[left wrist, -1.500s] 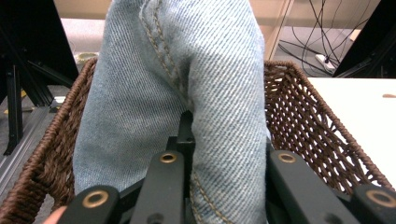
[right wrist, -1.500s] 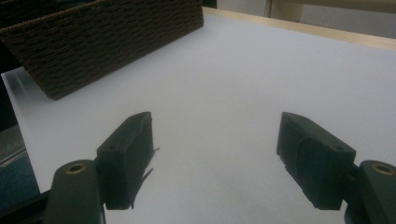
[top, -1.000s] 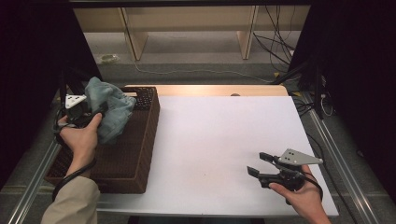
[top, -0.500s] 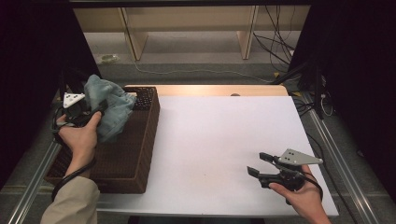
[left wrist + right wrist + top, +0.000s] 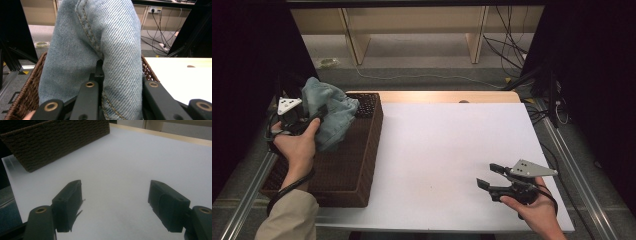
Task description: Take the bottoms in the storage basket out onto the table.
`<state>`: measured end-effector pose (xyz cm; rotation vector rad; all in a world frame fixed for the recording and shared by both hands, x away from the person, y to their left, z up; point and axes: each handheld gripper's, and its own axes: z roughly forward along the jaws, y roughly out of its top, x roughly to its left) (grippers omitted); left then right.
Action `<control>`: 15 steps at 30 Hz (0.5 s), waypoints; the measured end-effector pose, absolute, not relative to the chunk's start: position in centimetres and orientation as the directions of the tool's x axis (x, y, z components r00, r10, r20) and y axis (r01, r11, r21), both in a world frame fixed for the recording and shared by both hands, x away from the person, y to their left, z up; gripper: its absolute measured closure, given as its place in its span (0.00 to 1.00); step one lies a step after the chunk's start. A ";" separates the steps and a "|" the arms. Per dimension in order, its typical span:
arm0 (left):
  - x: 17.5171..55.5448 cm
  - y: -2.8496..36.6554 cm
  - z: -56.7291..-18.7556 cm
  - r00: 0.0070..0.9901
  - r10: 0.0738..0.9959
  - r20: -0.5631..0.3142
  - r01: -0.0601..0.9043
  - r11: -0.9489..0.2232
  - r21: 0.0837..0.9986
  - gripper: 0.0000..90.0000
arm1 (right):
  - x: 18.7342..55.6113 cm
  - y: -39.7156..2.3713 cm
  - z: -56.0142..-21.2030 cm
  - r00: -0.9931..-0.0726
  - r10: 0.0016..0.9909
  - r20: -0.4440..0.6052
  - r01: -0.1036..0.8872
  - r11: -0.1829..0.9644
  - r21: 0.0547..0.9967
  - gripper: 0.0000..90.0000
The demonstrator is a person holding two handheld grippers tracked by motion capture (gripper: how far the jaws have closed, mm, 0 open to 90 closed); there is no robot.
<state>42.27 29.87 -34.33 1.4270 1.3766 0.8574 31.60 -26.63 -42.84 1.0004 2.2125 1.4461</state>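
High view: your left gripper [image 5: 314, 116] clamps one bunched pale-blue denim cloth [image 5: 329, 112] over one wicker basket [image 5: 347, 170]; your right gripper [image 5: 490, 177] gapes empty

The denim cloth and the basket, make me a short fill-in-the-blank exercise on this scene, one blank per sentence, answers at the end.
1. The left gripper is shut on a light blue ____ cloth.
2. That cloth is held above a brown woven ____ at the table's left end.
3. The right gripper holds nothing; its jaws stand ____.
4. It hovers over the ____ table top.

Missing words: denim; basket; open; white
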 end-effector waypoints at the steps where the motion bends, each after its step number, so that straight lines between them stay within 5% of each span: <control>1: 42.2 29.8 -34.2 0.125 0.985 -0.122 0.323 0.076 0.943 0.83 | 31.6 -26.6 -42.8 -0.705 0.700 0.112 0.384 0.244 0.891 0.31; 15: 41.9 29.4 -33.6 0.143 0.982 -0.121 0.308 0.072 0.949 0.83 | 31.6 -26.6 -42.8 -0.706 0.699 0.112 0.384 0.245 0.890 0.31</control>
